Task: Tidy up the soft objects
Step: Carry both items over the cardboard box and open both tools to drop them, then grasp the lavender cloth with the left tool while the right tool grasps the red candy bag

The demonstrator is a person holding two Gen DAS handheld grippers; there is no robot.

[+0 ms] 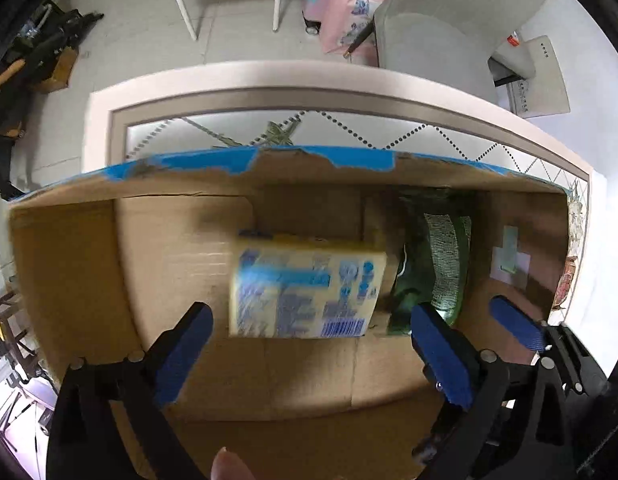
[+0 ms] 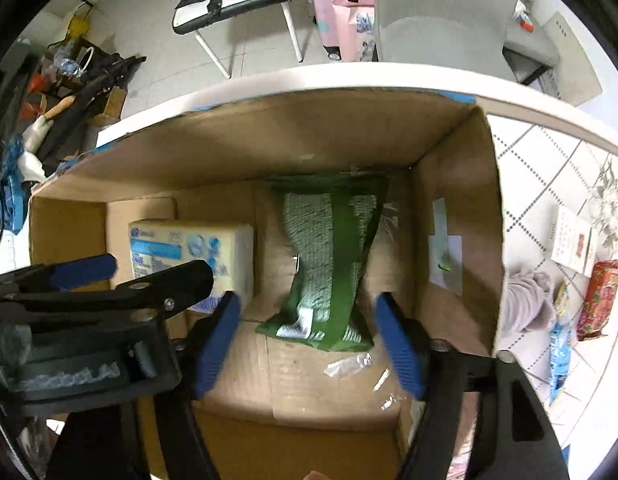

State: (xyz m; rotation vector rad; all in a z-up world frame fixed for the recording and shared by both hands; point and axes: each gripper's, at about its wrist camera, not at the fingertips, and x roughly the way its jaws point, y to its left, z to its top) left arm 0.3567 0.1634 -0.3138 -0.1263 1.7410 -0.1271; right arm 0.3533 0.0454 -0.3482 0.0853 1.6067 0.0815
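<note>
An open cardboard box [image 1: 69, 264] [image 2: 457, 208] stands on the table. In it lie a yellow tissue pack with blue print [image 1: 305, 292] [image 2: 189, 252] and a green wrapped cloth pack [image 1: 441, 264] [image 2: 329, 264]. My left gripper [image 1: 309, 348] is open and empty, above the tissue pack. My right gripper [image 2: 309, 344] is open and empty, above the near end of the green pack. The right gripper also shows in the left wrist view [image 1: 513, 320], and the left gripper in the right wrist view [image 2: 81, 272].
On the table [image 2: 549, 168] right of the box lie a grey cloth [image 2: 525, 300], a red patterned packet [image 2: 597, 300], a blue packet [image 2: 557, 356] and a card [image 2: 573, 236]. Beyond the table stand a grey chair [image 1: 449, 20], a pink suitcase [image 2: 341, 4] and a bench [image 2: 229, 4].
</note>
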